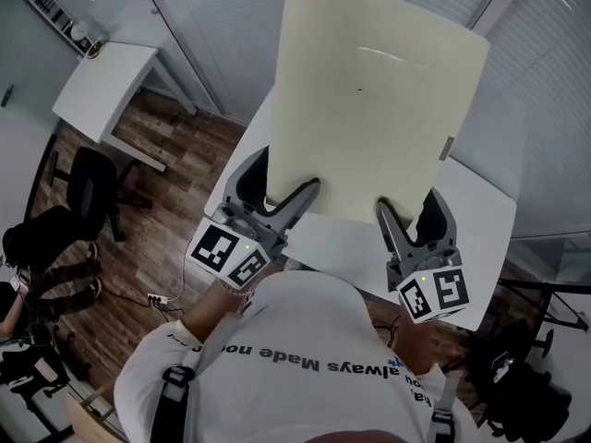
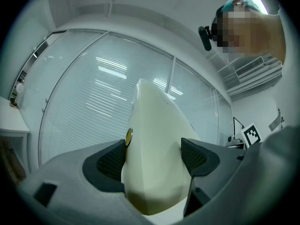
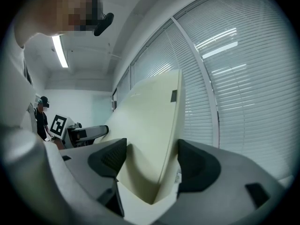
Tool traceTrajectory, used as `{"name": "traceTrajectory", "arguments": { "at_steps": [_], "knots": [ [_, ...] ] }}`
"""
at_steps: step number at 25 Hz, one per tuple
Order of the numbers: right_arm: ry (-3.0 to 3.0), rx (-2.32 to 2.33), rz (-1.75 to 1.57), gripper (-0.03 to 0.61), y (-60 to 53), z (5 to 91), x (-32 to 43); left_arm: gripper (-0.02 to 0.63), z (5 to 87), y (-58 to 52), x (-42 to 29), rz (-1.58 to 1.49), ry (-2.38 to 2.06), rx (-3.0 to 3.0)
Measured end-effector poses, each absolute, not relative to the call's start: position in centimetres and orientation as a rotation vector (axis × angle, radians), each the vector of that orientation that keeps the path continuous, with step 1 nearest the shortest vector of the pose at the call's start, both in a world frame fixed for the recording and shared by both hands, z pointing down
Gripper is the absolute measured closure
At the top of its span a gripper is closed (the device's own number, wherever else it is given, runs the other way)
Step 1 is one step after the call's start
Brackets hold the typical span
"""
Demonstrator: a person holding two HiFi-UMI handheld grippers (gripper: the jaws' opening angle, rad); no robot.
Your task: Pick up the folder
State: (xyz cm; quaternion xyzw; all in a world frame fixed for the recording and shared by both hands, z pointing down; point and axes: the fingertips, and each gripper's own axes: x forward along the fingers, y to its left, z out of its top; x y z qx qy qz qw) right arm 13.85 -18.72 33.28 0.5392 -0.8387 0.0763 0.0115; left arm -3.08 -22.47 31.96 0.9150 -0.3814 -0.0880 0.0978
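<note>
A large cream folder (image 1: 374,100) is held up in the air above the white table (image 1: 485,224), its flat face toward the head view. My left gripper (image 1: 277,187) is shut on the folder's near left corner. My right gripper (image 1: 411,212) is shut on the near right corner. In the left gripper view the folder (image 2: 154,139) fills the gap between the dark pads, and a small brass stud (image 2: 128,135) sits on its edge. In the right gripper view the folder (image 3: 150,130) bows slightly open between the pads, rising toward the window blinds.
A second white desk (image 1: 102,86) stands at the far left on the wooden floor. Black office chairs (image 1: 92,187) are beside it. Blinds and glass walls run behind the table. Another person (image 3: 43,118) stands far off in the right gripper view.
</note>
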Motion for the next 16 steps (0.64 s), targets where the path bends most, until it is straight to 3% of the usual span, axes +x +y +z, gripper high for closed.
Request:
{"name": "traceTrajectory", "arguments": {
  "at_steps": [16],
  "knots": [
    [-2.615,1.699,0.221,0.249,-17.1,32.5,13.9,0.264,31.3,-20.9,-3.1,-0.28,-1.122,2.709]
  ]
}}
